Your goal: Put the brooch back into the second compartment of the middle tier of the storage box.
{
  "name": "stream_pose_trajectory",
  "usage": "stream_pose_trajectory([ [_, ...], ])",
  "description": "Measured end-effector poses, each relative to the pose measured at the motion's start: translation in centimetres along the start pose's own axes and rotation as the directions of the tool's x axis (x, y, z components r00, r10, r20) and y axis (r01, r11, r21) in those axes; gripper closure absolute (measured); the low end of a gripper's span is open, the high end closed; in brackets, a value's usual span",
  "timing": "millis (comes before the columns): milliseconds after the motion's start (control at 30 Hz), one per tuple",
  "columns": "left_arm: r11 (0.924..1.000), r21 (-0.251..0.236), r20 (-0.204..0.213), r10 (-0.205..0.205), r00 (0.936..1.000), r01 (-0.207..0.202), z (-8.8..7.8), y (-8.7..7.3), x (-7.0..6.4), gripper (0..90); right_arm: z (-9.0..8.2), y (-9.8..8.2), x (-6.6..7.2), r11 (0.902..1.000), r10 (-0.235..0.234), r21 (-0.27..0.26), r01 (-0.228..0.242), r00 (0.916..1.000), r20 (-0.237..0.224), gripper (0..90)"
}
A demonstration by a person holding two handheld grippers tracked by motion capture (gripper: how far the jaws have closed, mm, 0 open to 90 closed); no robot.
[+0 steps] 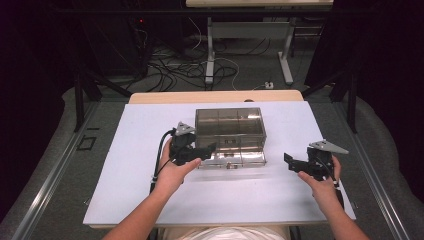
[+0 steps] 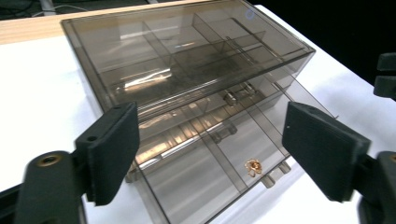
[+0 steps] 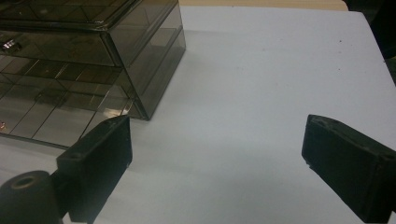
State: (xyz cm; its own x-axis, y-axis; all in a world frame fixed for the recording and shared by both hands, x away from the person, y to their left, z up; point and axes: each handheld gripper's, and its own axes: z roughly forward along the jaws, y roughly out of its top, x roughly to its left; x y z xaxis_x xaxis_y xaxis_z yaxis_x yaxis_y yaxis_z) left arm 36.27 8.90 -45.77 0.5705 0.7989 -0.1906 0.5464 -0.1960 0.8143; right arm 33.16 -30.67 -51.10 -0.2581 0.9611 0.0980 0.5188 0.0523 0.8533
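Smoky see-through plastic is what I'm dealing with: a tinted organizer box (image 1: pixel 230 131) with little compartments and a bottom drawer (image 1: pixel 231 157) pulled out toward me, all sitting on a white table (image 1: pixel 130 200).

From the high view, my left gripper (image 1: pixel 209 148) is right up against the left front corner of the box, tips just at the near left end of the pulled-out drawer. Can't really tell from up there whether they touch it. My right gripper (image 1: pixel 289 161) sits well off to the right of the box, pointing back toward it over bare table, nothing between its fingers.

Left gripper view: my two black fingers (image 2: pixel 112 149) are spread wide, one on each side of the open drawer (image 2: pixel 201 168), which lies past them and between them. Pads aren't pressing on anything. There's a small gold trinket (image 2: pixel 253 167) in one drawer compartment, closer to my right-hand finger than the left. The box top (image 2: pixel 187 51) is farther out beyond the tips.

Right gripper view: fingers (image 3: pixel 100 161) wide apart here too, just white table (image 3: pixel 243 93) between them. The box corner (image 3: pixel 149 88) is just beyond my left-hand finger, off to that side, not touching.
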Motion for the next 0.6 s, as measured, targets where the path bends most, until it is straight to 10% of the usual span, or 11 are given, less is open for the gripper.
stream_pose_trajectory([
  [600,0.9966,-0.052,-0.062,-0.067,0.9959,0.064,-1.7,-1.0,3.7,0.3,0.0,0.0,0.0,1.0000,-0.004,-0.001,0.004,1.0000,-0.002,8.1],
])
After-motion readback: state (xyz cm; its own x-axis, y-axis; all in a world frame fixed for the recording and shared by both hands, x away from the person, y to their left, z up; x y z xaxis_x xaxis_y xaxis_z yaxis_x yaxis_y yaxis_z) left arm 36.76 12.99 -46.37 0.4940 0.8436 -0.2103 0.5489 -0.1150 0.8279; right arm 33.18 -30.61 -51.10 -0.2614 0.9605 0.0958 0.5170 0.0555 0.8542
